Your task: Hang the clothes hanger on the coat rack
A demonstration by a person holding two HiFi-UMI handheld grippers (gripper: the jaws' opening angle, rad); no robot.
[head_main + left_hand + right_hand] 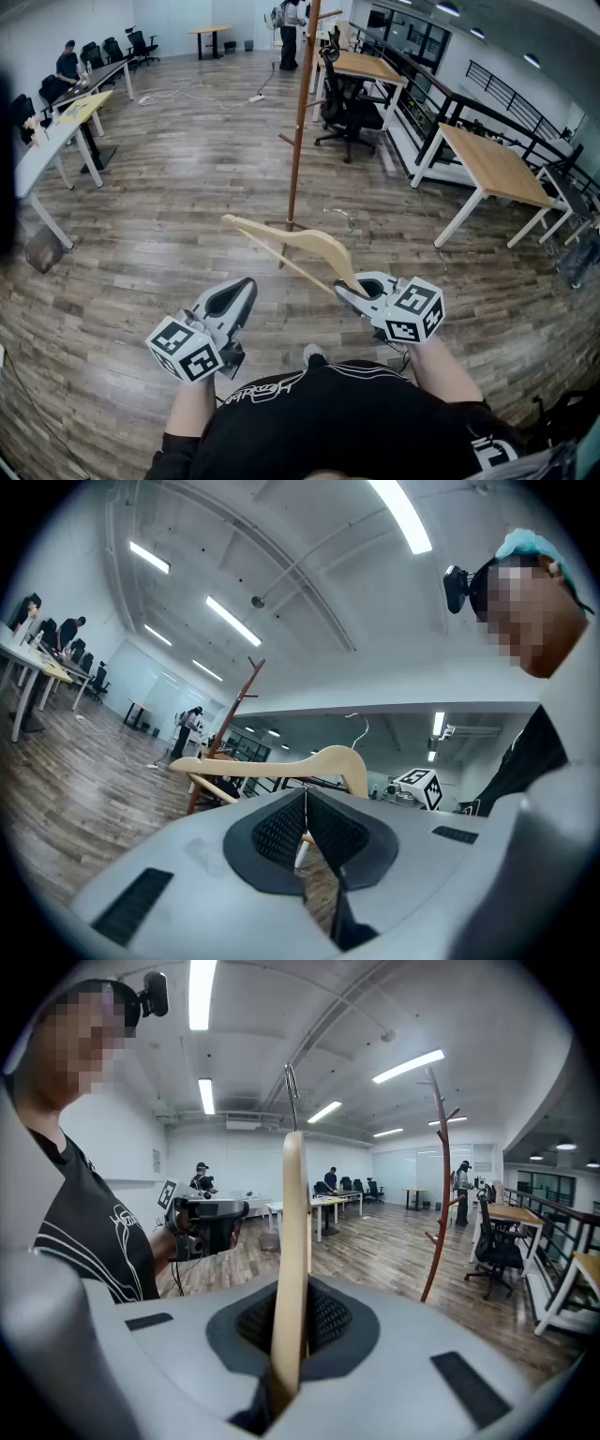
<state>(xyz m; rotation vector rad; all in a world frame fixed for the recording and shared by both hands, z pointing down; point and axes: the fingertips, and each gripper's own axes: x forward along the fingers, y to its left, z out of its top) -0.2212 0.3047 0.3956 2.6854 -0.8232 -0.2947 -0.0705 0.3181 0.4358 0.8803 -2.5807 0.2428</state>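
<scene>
A pale wooden clothes hanger (298, 241) with a metal hook is held over the floor in front of me. My right gripper (350, 290) is shut on one end of it. In the right gripper view the hanger (292, 1232) stands upright between the pads, its hook (291, 1091) on top. The brown wooden coat rack (298, 122) stands just beyond the hanger, and it also shows in the right gripper view (439, 1194). My left gripper (244, 288) is shut on nothing, a little left of the hanger. From the left gripper (305, 822) the hanger (281, 761) lies ahead.
A black office chair (349, 111) stands right of the rack. Wooden desks (492, 164) line the right side, and white desks (42, 141) the left. People stand and sit at the far end. A cable and power strip (255, 97) lie on the wood floor.
</scene>
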